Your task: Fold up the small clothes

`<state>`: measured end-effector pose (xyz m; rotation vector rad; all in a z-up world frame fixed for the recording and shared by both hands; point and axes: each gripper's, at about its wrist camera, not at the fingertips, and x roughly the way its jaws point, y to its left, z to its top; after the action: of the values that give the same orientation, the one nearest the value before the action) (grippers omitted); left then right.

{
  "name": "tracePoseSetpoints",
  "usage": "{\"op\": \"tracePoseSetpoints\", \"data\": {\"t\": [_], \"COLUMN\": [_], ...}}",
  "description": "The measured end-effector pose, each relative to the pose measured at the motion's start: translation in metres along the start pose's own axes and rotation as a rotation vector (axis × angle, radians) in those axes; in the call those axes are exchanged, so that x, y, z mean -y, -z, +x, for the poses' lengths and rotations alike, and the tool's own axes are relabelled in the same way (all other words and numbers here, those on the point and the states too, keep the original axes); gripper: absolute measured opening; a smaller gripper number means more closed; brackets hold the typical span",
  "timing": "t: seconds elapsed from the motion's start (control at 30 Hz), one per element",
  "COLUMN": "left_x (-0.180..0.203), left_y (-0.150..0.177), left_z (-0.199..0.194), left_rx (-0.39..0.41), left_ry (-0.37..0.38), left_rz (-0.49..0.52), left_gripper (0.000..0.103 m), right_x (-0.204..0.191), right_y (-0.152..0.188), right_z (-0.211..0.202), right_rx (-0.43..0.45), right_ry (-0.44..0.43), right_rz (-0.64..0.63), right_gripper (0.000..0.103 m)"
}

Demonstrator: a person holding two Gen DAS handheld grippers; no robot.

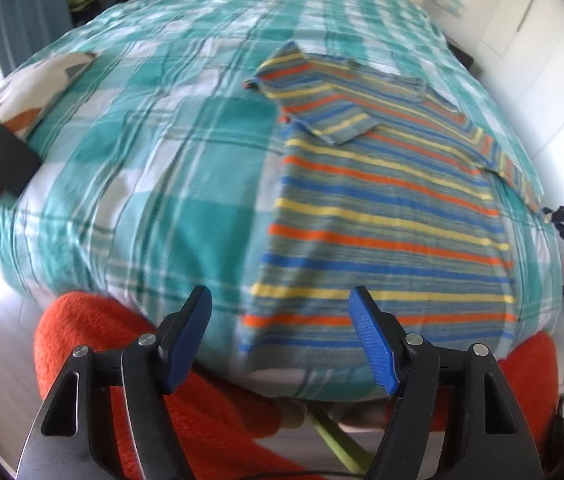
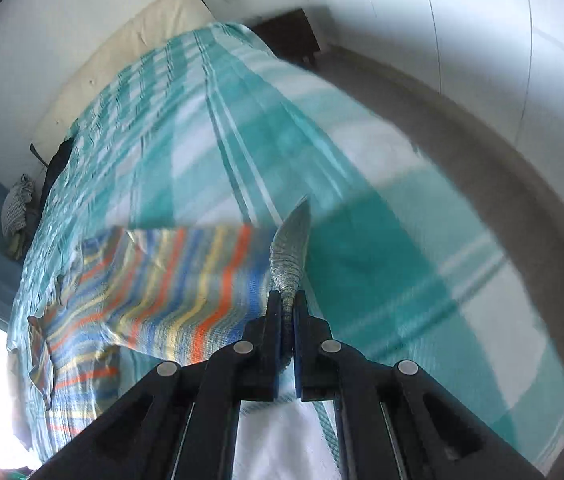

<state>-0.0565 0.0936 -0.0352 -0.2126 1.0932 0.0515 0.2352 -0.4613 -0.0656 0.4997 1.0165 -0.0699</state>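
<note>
Shirt: striped, flat on the bed near its front edge, one sleeve already folded in across the chest.
Right tool: clenched on the other sleeve's edge – the cloth stands up between the jaws.
Left tool: released, jaws wide, holding nothing, above the hem.
Risk, drag: with nothing pinning the body (left tool is off the cloth), pulling the sleeve across could slide the whole shirt and undo the first fold.
Risk, slip: the pinch looks thin – a quick swing may tug it free.
Risk, crease: a skewed pull would leave an uneven fold.
</note>
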Motion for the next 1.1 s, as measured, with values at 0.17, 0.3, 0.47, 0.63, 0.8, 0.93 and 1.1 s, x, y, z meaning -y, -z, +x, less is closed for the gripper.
{"op": "tracePoseSetpoints", "data": {"t": [0.17,0.3,0.47,0.63,0.8,0.93,1.1], "left_x": [0.003,-0.013,-0.018,-0.011,0.005,0.039,0.091], "left_y": [0.009,0.018,0.022,0.016,-0.025,-0.084,-0.126], "left_z": [-0.012,-0.005,0.004,0.011,0.001,0.011,0.095], "left_rx": [0.006,-0.039,-0.053,-0.057,0.043,0.15,0.026], "left_ry": [-0.014,-0.033,-0.073,-0.128,-0.181,-0.159,-0.093], "left_rz": [0.011,-0.037,-0.043,0.042,0.19,0.37,0.62], "left_gripper": [0.073,0.073,0.073,0.073,0.074,0.084,0.081], "right_x": [0.024,0.034,0.015,0.014,0.021,0.011,-0.007], "right_y": [0.025,0.024,0.017,0.028,0.029,0.046,0.089], "right_z": [0.022,0.023,0.017,0.029,0.02,-0.022,-0.076], "right_rx": [0.009,0.042,0.028,0.026,0.05,0.121,0.153], "right_ry": [-0.173,-0.268,-0.003,0.083,0.022,0.13,0.05], "right_rz": [0.189,0.279,0.099,-0.009,0.015,-0.076,-0.129], "right_gripper": [0.022,0.034,0.001,0.0,0.009,0.077,0.078]}}
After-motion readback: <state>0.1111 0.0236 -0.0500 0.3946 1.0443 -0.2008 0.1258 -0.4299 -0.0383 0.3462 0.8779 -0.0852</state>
